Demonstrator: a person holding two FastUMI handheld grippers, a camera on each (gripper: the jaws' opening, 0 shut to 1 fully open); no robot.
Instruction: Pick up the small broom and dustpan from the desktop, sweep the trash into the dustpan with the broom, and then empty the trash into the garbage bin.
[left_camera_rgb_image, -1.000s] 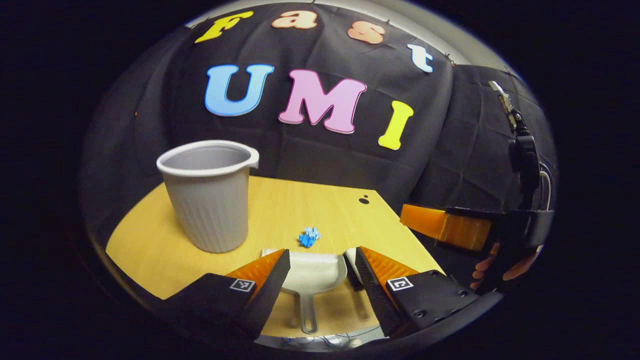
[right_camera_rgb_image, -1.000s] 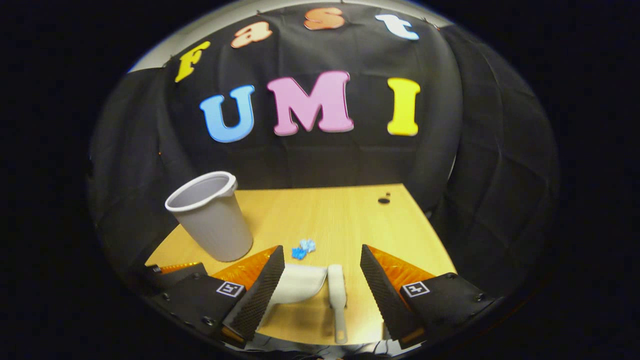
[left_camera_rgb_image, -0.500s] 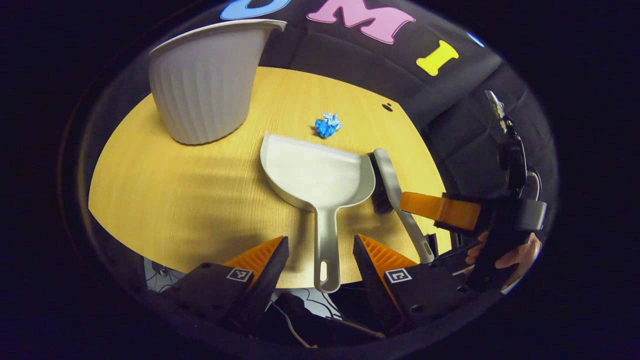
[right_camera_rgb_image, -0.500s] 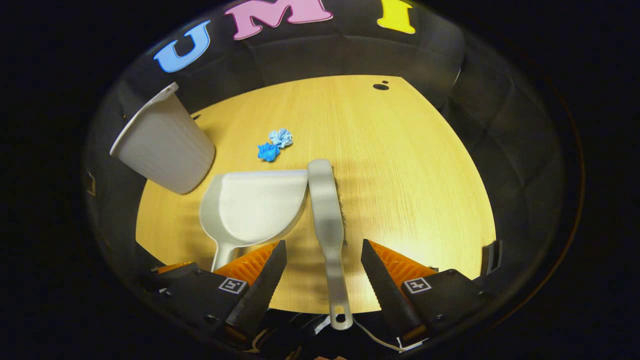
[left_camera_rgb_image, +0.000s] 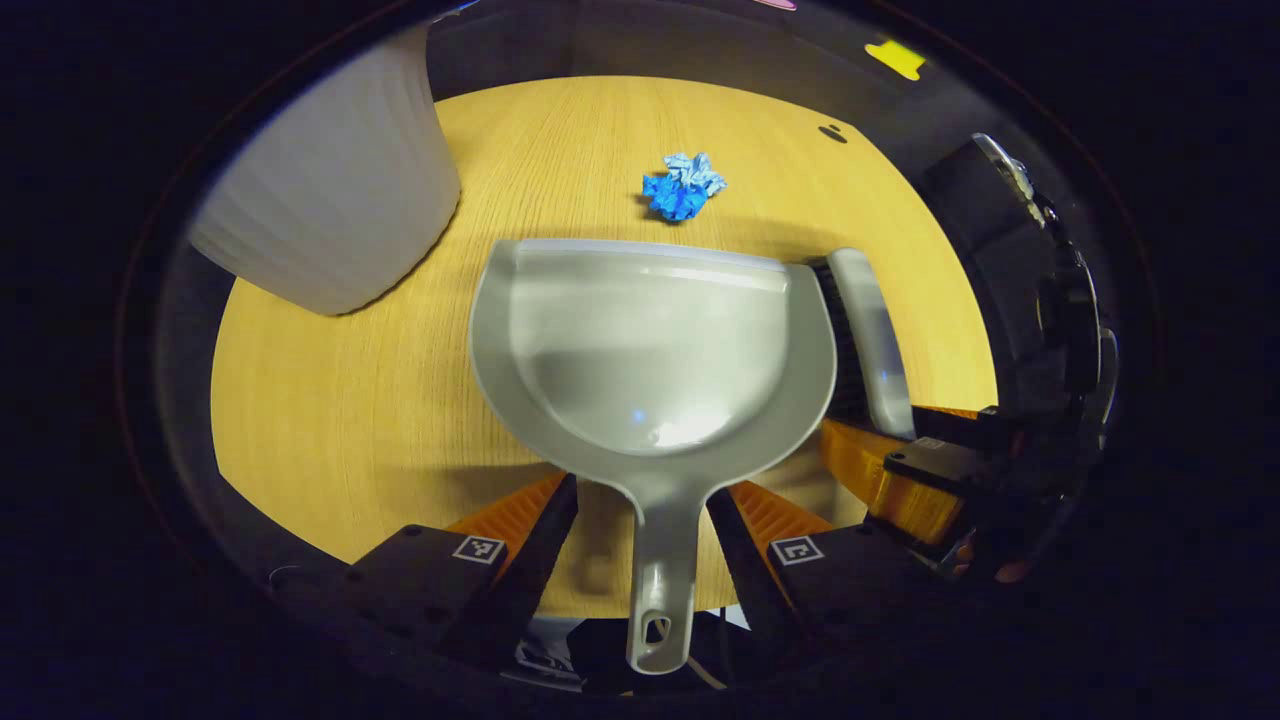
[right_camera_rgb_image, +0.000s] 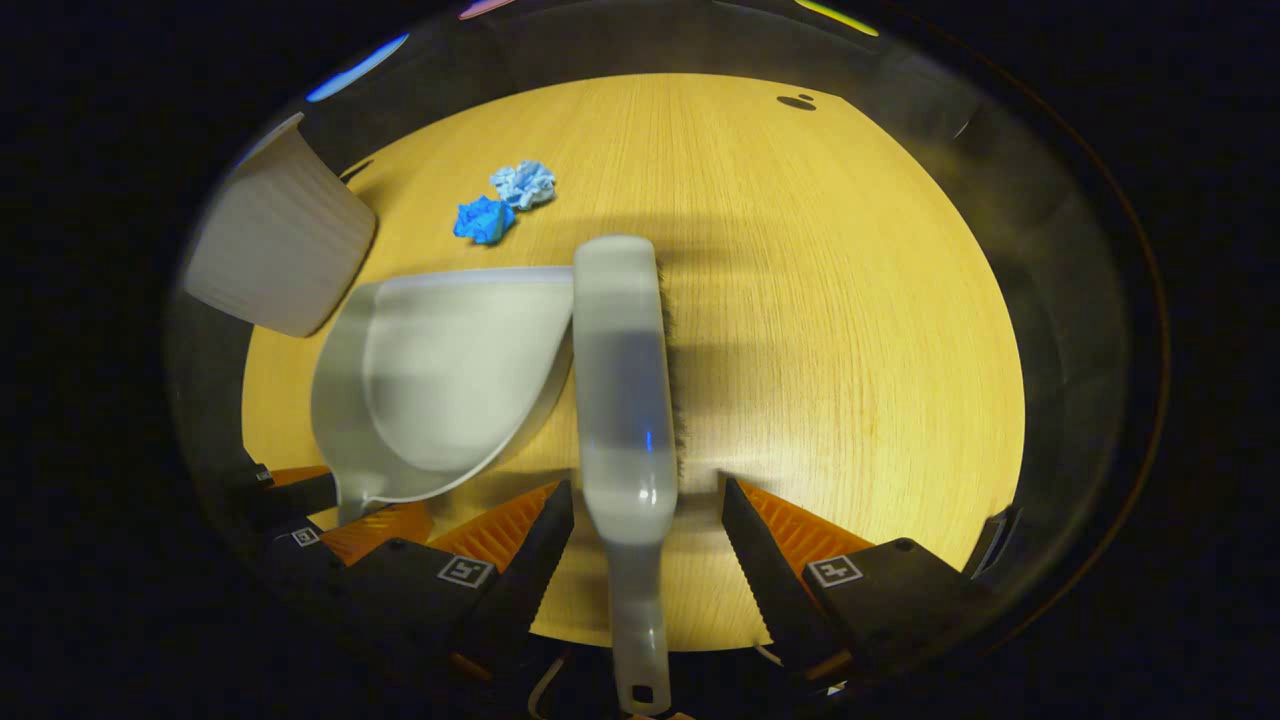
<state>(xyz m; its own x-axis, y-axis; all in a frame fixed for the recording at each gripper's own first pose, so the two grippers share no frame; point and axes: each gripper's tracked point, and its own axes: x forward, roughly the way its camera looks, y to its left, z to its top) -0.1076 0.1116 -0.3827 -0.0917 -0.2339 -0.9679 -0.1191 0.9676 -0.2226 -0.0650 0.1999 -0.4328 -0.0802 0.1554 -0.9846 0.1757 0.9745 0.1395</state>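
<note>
So far nothing is picked up: dustpan (left_camera_rgb_image: 655, 350) & small broom (right_camera_rgb_image: 622, 380) lie flat on the desktop (left_camera_rgb_image: 330, 420), side by side and touching; crumpled blue trash (left_camera_rgb_image: 683, 187) sits unswept just beyond the pan's lip, garbage bin (left_camera_rgb_image: 330, 190) far left. Grasp, sweep & emptying are all judged left to do. Left gripper (left_camera_rgb_image: 640, 520) is held low over the desk's near edge, fingers spread astride the pan handle, no contact seen. Right gripper (right_camera_rgb_image: 645, 525) is posed likewise, fingers apart astride the broom handle, not yet pinched.

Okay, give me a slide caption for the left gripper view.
Open left gripper straddles the dustpan handle, broom alongside.
</note>
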